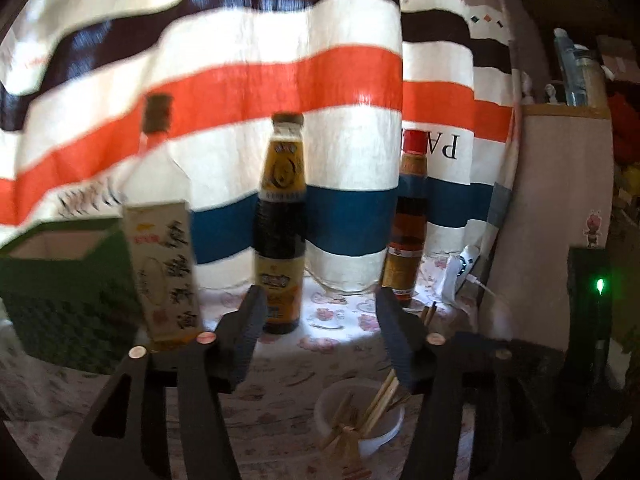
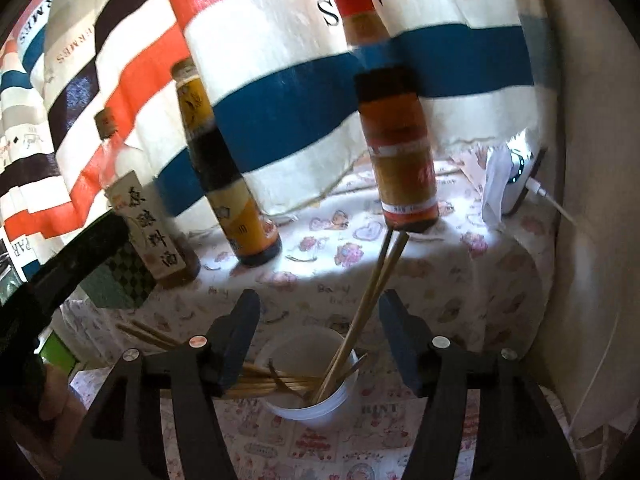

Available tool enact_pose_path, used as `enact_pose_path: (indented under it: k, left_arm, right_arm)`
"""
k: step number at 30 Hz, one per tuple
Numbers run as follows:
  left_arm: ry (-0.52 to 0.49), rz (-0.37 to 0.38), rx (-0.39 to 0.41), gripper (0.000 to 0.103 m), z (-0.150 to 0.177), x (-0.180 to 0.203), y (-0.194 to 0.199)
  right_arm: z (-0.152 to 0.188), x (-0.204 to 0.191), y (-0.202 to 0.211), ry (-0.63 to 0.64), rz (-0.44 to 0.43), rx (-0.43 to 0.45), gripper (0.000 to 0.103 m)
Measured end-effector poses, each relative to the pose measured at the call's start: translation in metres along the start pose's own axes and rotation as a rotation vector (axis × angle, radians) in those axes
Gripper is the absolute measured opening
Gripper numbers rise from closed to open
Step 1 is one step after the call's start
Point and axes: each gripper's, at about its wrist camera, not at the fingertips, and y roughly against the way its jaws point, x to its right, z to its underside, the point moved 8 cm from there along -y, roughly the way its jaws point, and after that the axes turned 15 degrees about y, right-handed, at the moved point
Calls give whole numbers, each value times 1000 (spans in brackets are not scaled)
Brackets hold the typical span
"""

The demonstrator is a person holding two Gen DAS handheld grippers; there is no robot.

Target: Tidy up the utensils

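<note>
A white cup (image 2: 310,380) on the flowered tablecloth (image 2: 460,280) serves as the holder for the chopsticks (image 2: 360,316): one pair leans upright in it, tips toward the red-capped bottle (image 2: 400,140) behind the cup, so it stays gathered. More sticks (image 2: 264,380) lie flat just left of the cup, some ends over its rim, likely awaiting sorting. The right gripper (image 2: 320,344) hangs above the cup, jaws wide apart and empty. The left gripper (image 1: 320,336), also spread and holding nothing, sits above the cup (image 1: 360,420), facing the dark bottle (image 1: 282,224).
</note>
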Motion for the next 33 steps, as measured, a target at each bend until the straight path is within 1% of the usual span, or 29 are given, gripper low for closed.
enact_pose_path:
  k: [1,4,5,6,7,8,9,11,13,15,16,18,21,23,25,28,31,33]
  left_arm:
    - [-11,-14,19,68,-2,-2,7]
    - [-31,-40,73,79,-7,-11,33]
    - [-30,-48,84,84,-8,-15,40]
    - [-23,-54,92,91,-9,-20,47]
    - [-11,-53,95,95,-10,-25,53]
    - [7,-53,94,100,-11,-31,60]
    - [23,-60,99,101,-12,-39,66]
    - [21,-92,122,102,-12,-51,77]
    - [9,-123,134,102,-10,-62,86]
    - [23,-124,127,102,-6,-73,94]
    - [33,-123,126,102,-4,-78,99]
    - [32,-143,137,102,1,-89,109]
    - [26,-165,124,102,14,-103,119]
    - [57,-169,114,102,26,-117,124]
    - [98,-168,104,102,41,-132,127]
    - [128,-188,75,102,62,-152,122]
    - [173,-168,61,102,78,-167,120]
    - [176,-159,38,102,89,-173,117]
  right_arm:
    - [-2,0,3,-4,-2,8,67]
    - [-9,-2,14,-3,19,42,74]
    - [-12,-5,19,10,27,57,76]
    - [-13,-7,22,19,33,68,81]
    - [-16,-10,28,29,45,90,88]
    - [-19,-12,35,29,58,118,90]
    - [-21,-14,39,25,66,137,91]
    - [-22,-19,49,-5,76,179,94]
    - [-20,-29,51,1,55,178,99]
    - [-18,-41,55,41,54,181,100]
    - [-16,-48,58,76,74,198,102]
    - [-13,-63,66,139,87,239,103]
    - [-3,-81,73,176,66,259,103]
    - [10,-84,73,143,52,251,103]
    - [26,-86,70,136,66,228,103]
    - [47,-94,62,192,109,193,103]
    - [62,-100,61,216,133,208,103]
    - [72,-104,62,219,143,230,103]
